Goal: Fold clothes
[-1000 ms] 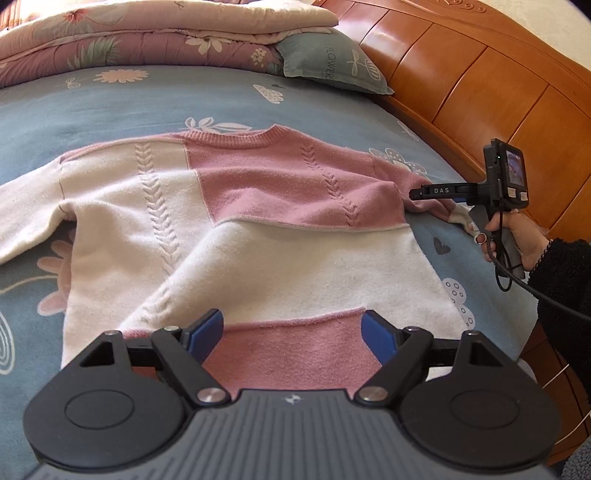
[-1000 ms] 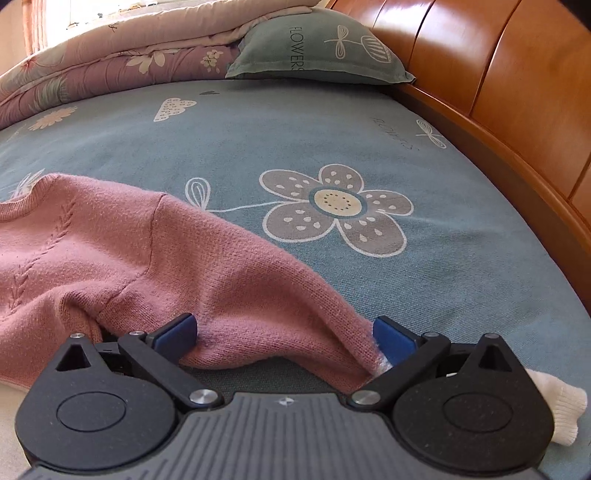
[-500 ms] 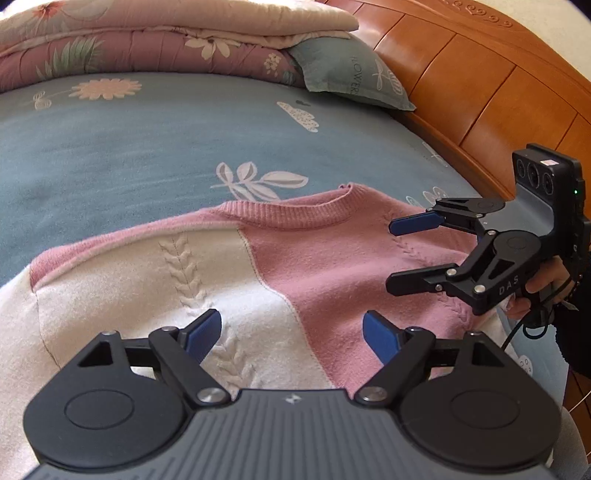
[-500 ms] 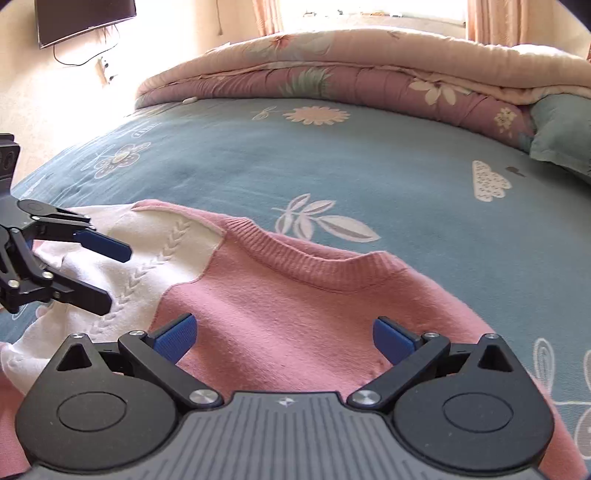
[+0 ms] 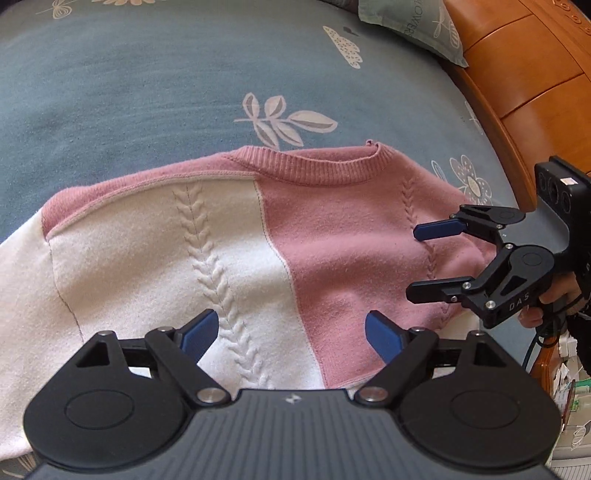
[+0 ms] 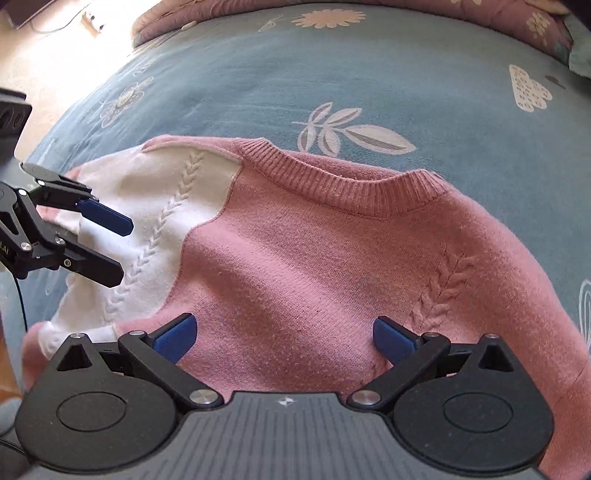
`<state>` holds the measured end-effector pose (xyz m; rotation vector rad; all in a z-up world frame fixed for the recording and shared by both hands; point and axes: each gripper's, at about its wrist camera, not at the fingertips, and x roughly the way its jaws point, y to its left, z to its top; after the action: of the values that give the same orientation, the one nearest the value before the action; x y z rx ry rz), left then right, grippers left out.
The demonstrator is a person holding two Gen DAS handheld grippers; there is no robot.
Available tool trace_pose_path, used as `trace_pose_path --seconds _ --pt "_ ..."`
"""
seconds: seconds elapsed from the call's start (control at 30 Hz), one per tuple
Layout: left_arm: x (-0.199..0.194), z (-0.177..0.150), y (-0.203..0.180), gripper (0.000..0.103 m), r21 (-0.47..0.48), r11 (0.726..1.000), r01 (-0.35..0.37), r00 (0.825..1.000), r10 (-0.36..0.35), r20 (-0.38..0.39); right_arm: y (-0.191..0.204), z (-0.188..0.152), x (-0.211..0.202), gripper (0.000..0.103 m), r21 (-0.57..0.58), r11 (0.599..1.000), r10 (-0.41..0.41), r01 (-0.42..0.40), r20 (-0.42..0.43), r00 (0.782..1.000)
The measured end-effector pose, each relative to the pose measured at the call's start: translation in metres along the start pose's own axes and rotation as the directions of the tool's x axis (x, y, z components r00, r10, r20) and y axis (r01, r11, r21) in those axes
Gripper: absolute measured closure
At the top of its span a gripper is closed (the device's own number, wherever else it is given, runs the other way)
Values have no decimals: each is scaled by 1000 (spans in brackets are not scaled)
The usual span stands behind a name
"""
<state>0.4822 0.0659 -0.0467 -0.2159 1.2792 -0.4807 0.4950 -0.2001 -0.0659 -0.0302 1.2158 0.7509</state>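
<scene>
pink and white knit sweater (image 5: 236, 254) lies flat on the blue bed (image 5: 147, 92), collar toward the pillow (image 5: 413, 26). left tool (image 5: 291, 332) hovers over its white half, blue pads apart, empty. right tool (image 6: 282, 334) hovers over the pink half, likewise spread and empty.

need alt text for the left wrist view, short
A pink and white knit sweater lies spread on a blue floral bedsheet, collar away from the camera. The open left gripper hangs over its middle, and the open right gripper, held by a hand, reaches in over the pink side beside a wooden bed frame.
</scene>
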Motion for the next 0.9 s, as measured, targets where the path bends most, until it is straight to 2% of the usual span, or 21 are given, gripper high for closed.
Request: trace_pose_path --seconds 0.1,0.27,0.33,0.43,0.53,0.57,0.63,0.67,0.77,0.9 --pt "-10 23 3 17 31 1000 1 1000 -1 9 -22 13 -20 0 57 998 -2 1 8 1000" --pt "1 71 15 17 82 996 -25 997 19 74 -55 58 -29 0 59 997 -61 58 63 996" --pt "13 93 20 17 101 995 -8 996 0 84 -67 75 -22 0 62 997 -53 48 75 996" --pt "30 110 31 17 113 993 15 998 -23 64 -86 96 0 0 60 997 -41 37 64 997" --pt "48 127 42 17 126 991 39 998 -45 44 -109 107 23 0 95 995 -29 25 43 999" --pt "54 132 45 17 127 991 49 998 -54 36 -115 106 25 0 121 993 -3 -2 41 999" --pt "61 130 57 17 50 988 148 989 -147 -14 -129 103 27 0 179 982 61 -67 39 997" --pt "65 125 59 17 41 981 190 981 -188 -44 -131 100 26 0 191 976 102 -106 32 994" --pt "69 109 49 17 98 976 193 977 -182 -108 -127 88 19 0 205 956 211 -208 9 977" --pt "49 89 27 17 151 963 224 972 -210 -100 -101 69 -1 0 173 948 269 -266 7 963"
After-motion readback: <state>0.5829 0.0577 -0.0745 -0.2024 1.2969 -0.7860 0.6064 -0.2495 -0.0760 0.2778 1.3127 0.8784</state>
